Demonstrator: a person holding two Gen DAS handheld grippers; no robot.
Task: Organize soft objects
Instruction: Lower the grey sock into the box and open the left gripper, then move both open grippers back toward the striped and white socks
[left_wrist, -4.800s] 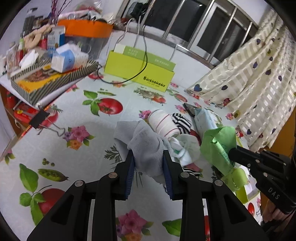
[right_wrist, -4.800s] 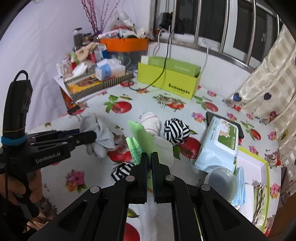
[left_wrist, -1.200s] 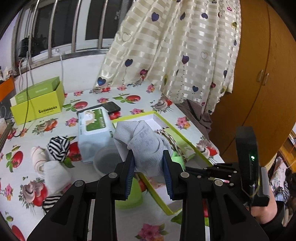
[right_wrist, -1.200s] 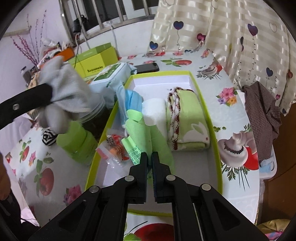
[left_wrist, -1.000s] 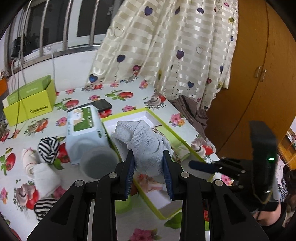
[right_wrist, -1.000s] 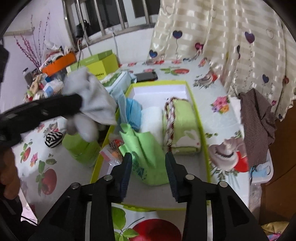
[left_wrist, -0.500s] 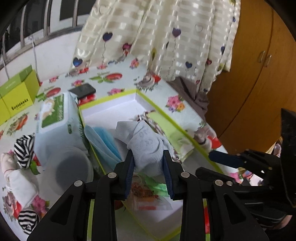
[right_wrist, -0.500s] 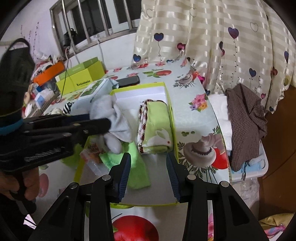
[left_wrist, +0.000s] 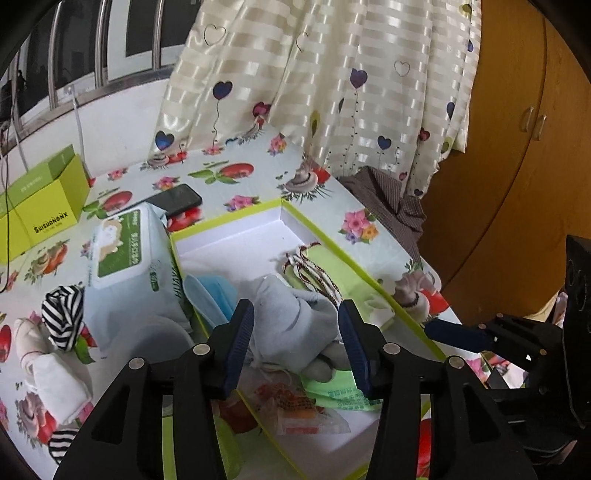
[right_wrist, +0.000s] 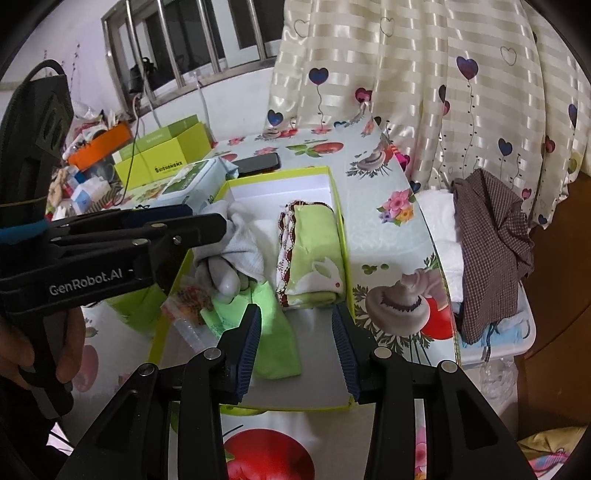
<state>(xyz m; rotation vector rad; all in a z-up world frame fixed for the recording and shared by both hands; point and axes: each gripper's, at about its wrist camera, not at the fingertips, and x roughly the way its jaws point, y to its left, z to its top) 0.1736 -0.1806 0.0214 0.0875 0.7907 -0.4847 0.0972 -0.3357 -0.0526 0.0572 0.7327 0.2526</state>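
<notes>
A grey sock (left_wrist: 295, 325) lies in the lime-rimmed white box (left_wrist: 258, 236), between the spread jaws of my open left gripper (left_wrist: 297, 325). It also shows in the right wrist view (right_wrist: 240, 247), partly over a light green cloth (right_wrist: 273, 332). A folded green rabbit towel (right_wrist: 314, 254) and a blue cloth (left_wrist: 210, 295) lie in the same box (right_wrist: 314, 171). My right gripper (right_wrist: 297, 332) is open and empty over the box's near end. Striped and white rolled socks (left_wrist: 62, 317) lie on the table left of the box.
A wet-wipes pack (left_wrist: 125, 251), a phone (left_wrist: 177, 199) and a lime carton (left_wrist: 37, 199) stand left of the box. A snack packet (left_wrist: 295, 413) lies in the box's near corner. A brown checked cloth (right_wrist: 491, 243) hangs off the table's right edge, under the curtain.
My left gripper has lowered the grey sock into the box and opened, letting it go. My right gripper earlier released the green cloth in the box and has drawn back, open.
</notes>
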